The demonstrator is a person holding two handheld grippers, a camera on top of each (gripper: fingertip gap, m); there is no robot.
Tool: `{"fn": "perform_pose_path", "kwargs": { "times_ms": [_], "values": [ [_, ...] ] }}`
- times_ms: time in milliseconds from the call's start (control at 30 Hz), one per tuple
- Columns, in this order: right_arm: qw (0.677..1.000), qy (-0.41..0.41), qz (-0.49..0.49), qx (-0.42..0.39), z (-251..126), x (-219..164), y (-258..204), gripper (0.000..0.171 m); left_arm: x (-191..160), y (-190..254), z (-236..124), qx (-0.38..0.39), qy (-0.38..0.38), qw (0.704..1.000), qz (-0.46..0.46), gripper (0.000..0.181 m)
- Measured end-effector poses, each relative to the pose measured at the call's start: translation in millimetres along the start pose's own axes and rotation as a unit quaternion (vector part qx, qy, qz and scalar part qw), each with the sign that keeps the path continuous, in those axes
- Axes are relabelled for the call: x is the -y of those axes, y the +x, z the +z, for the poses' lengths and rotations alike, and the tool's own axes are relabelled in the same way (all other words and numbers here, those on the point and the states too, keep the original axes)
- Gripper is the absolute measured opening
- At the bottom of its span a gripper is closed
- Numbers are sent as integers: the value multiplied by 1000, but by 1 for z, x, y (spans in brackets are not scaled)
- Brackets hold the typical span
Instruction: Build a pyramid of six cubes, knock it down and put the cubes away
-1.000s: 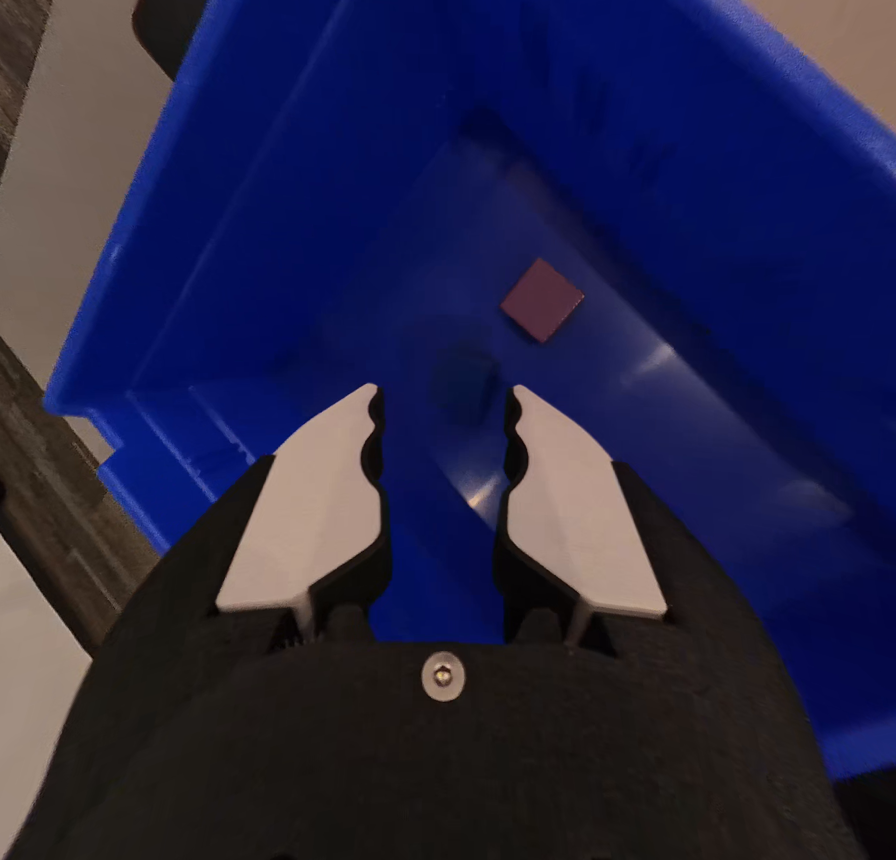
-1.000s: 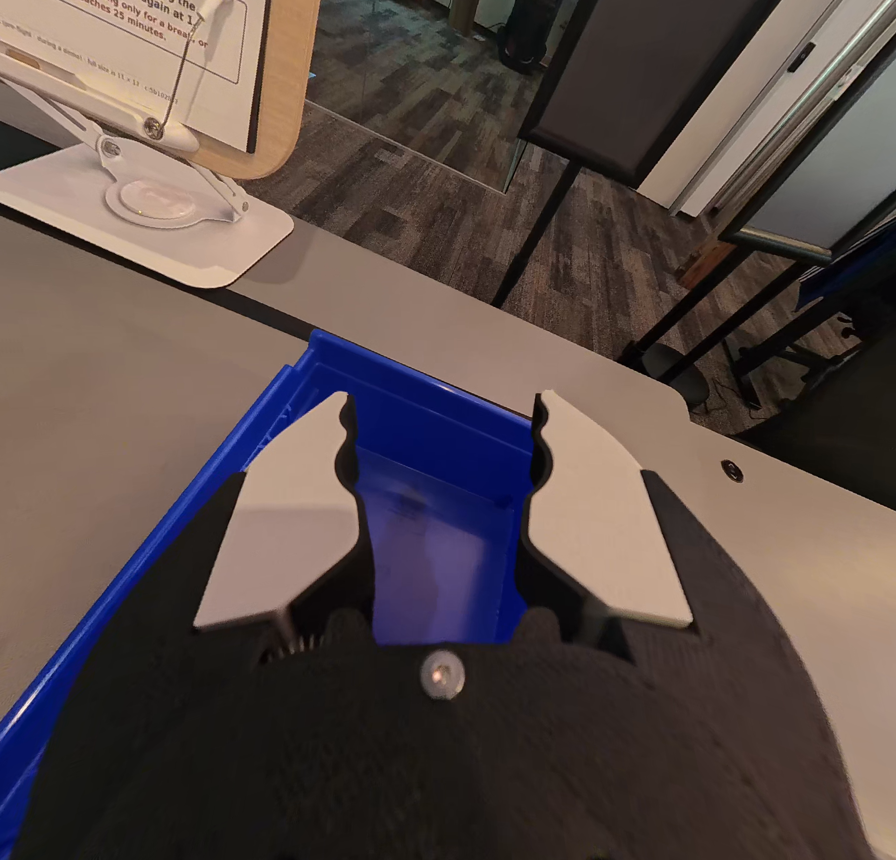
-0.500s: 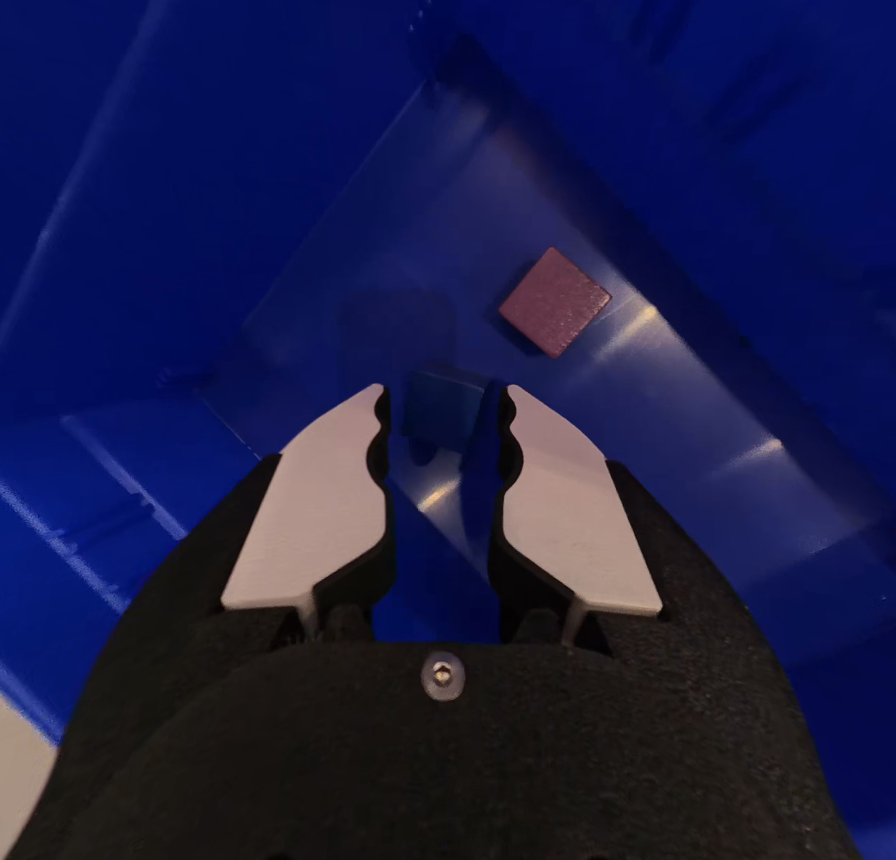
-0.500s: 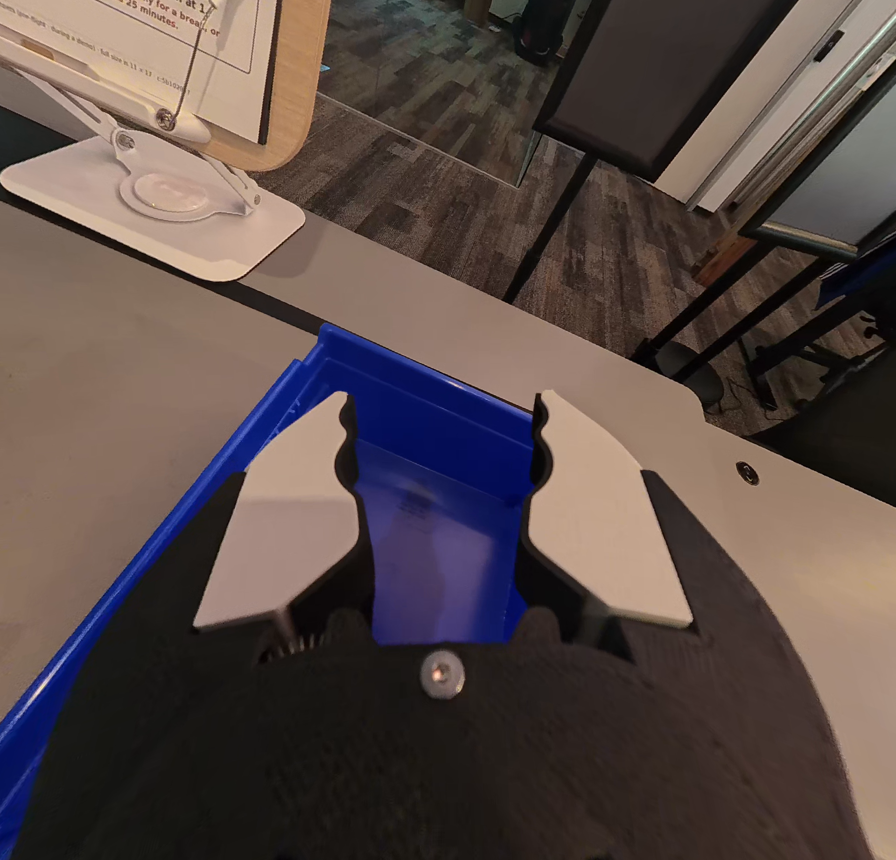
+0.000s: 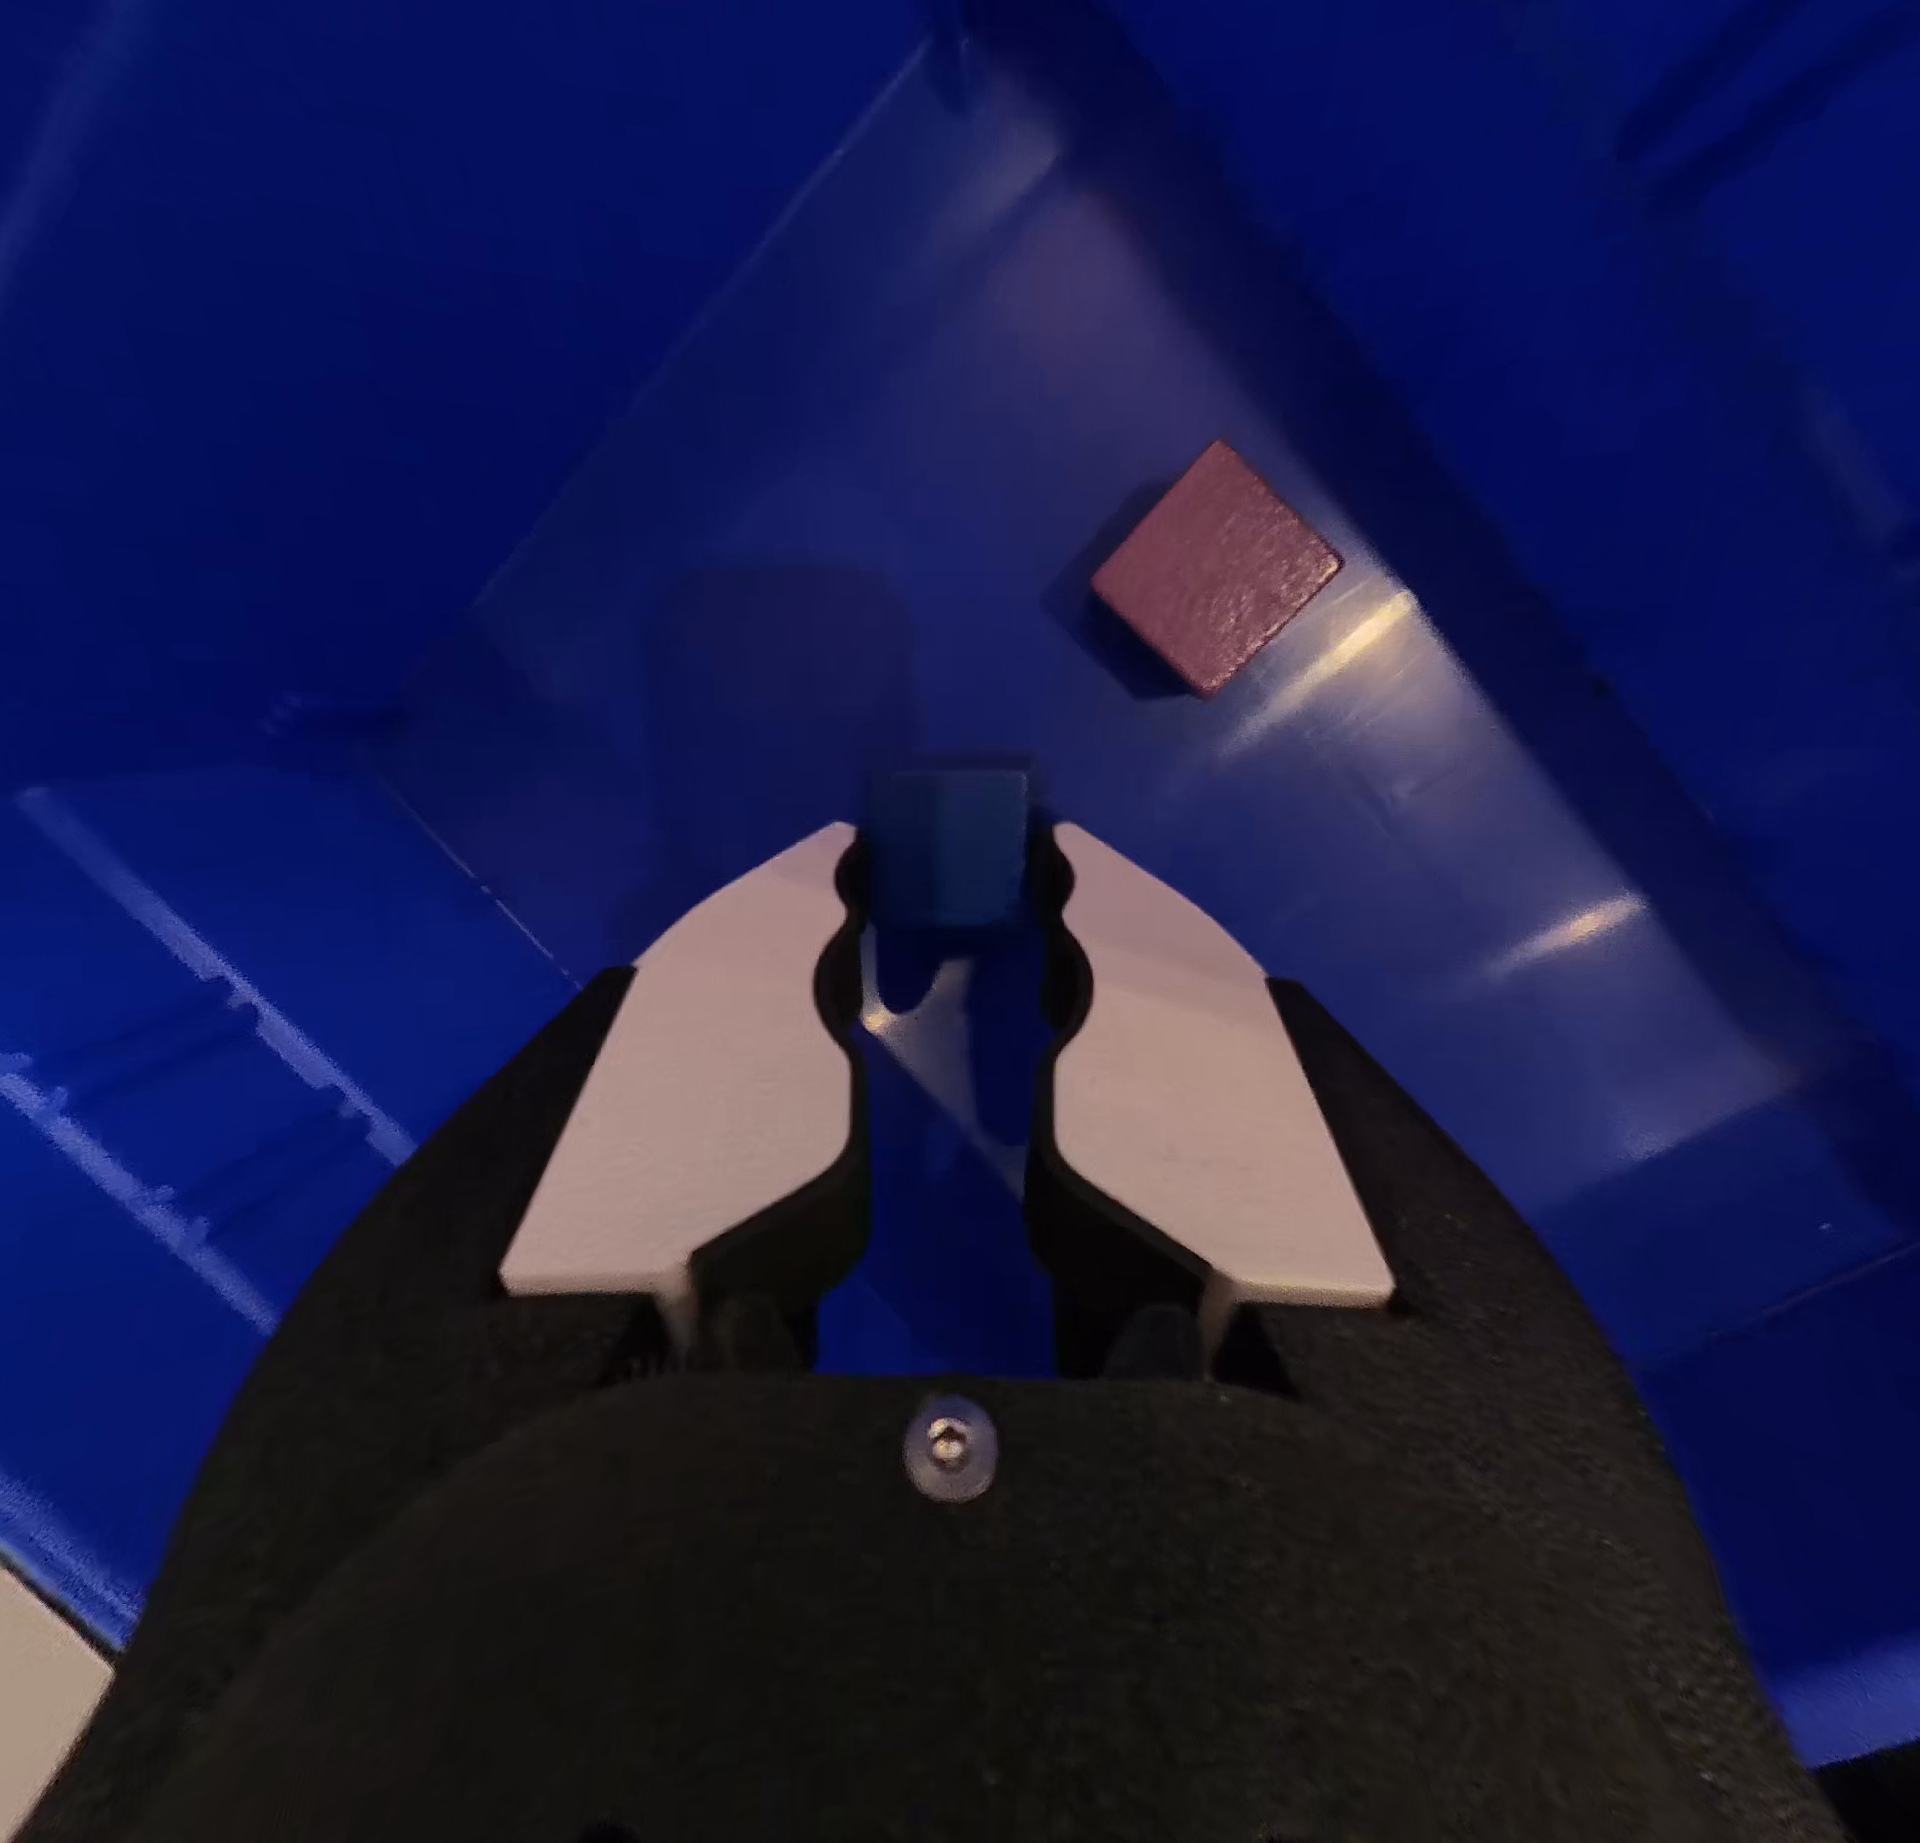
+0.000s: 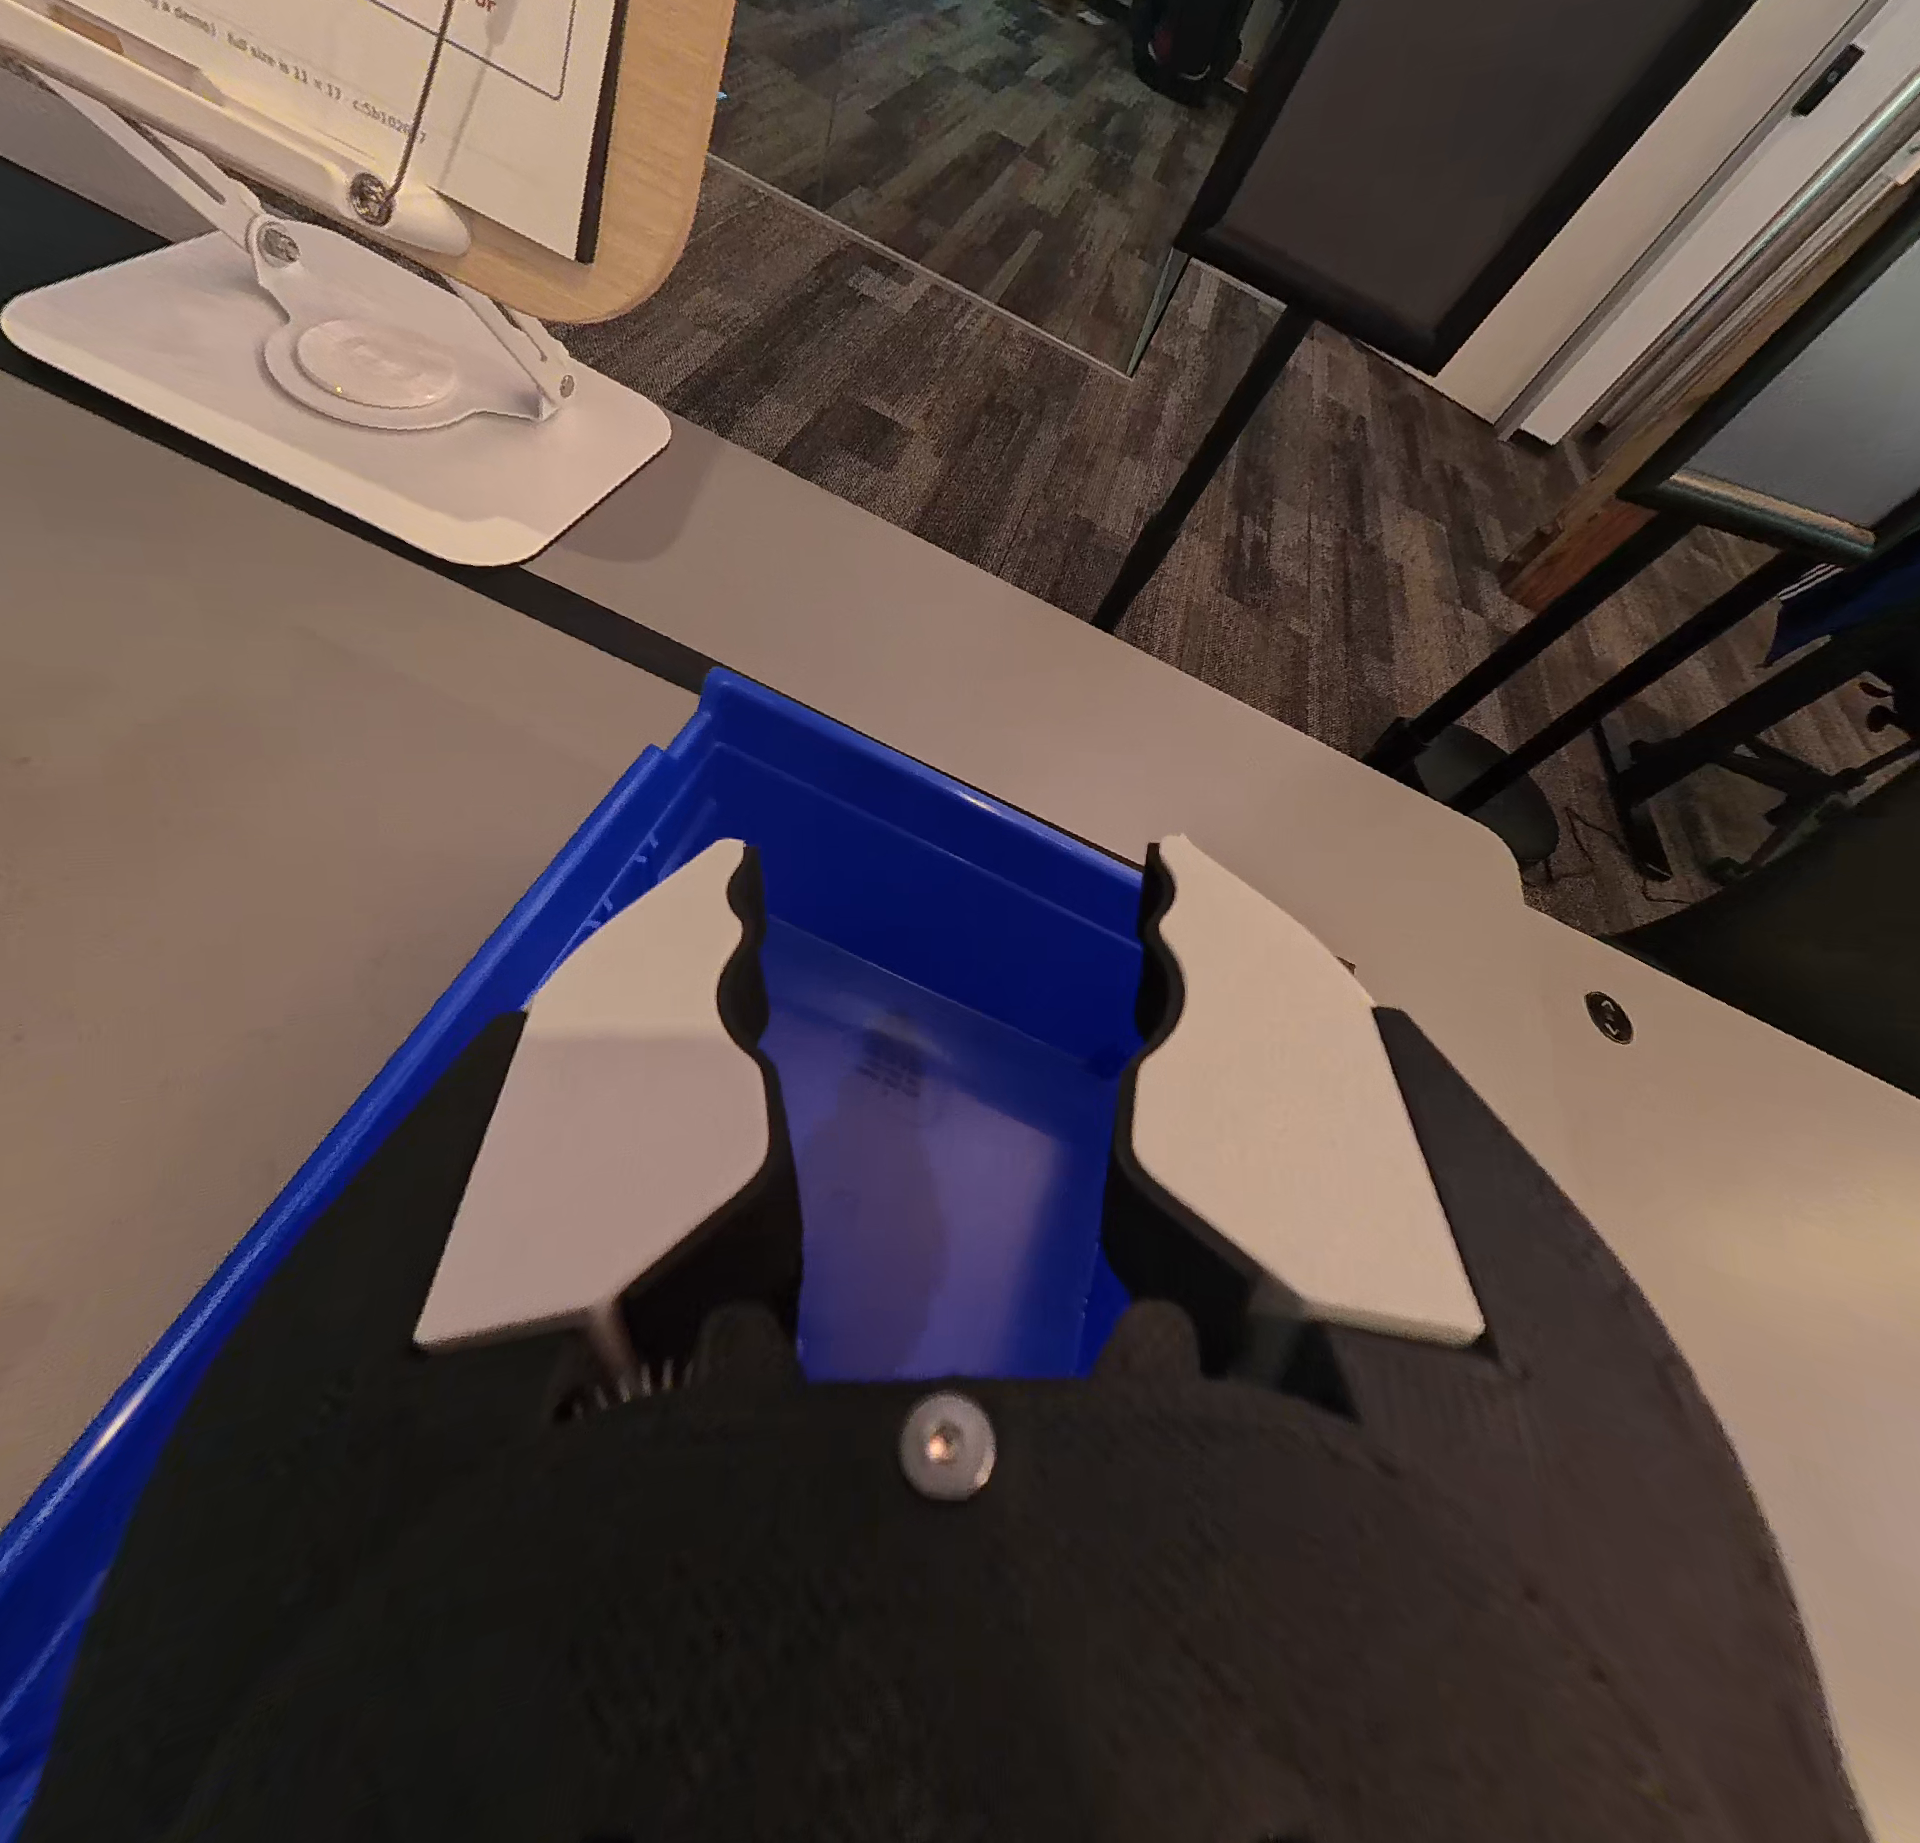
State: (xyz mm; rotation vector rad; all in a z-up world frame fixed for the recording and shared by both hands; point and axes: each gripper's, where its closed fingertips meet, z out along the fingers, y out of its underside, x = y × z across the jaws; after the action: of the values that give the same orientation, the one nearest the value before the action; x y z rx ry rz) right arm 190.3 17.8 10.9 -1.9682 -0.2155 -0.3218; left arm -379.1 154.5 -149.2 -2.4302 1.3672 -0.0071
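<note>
In the left wrist view my left gripper (image 5: 948,837) is deep inside a blue bin (image 5: 416,339). Its jaws are closed against both sides of a blue cube (image 5: 951,848) at the fingertips, near the bin floor. A purple cube (image 5: 1216,567) lies on the bin floor, ahead and to the right. In the right wrist view my right gripper (image 6: 948,858) is open and empty, hovering above a blue bin (image 6: 914,920) whose visible floor shows no cubes.
The bin in the right wrist view sits on a grey table (image 6: 260,806) near its far edge. A white stand (image 6: 343,411) holding a wood-framed sheet stands at the back left. Beyond the table are carpet and black stand legs (image 6: 1226,443). About 60 cm separates my left fingertips from my right. The purple cube (image 5: 1216,567) is about 5 cm from my left fingertips and 50 cm from my right.
My left gripper went down into the bin, reached the blue cube and closed on it. My right gripper stayed open and drifted slightly over its bin.
</note>
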Motion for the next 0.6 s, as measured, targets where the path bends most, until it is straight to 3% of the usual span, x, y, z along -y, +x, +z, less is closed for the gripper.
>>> {"fn": "perform_pose_path", "kwargs": {
  "times_ms": [267, 467, 600],
  "values": [
    [1000, -7, -9, 4, 2, -2, -4, 70, 17, -4, -13, 21, 36, 999, 6, 30],
    [1000, -10, -15, 5, 3, -3, -4, 70, 57, -3, -102, 149, 127, 978, 75, 30],
    [1000, -11, -16, 6, 3, -3, -5, 70, 96, 45, -160, 194, 198, 949, 153, 29]
  ]
}}
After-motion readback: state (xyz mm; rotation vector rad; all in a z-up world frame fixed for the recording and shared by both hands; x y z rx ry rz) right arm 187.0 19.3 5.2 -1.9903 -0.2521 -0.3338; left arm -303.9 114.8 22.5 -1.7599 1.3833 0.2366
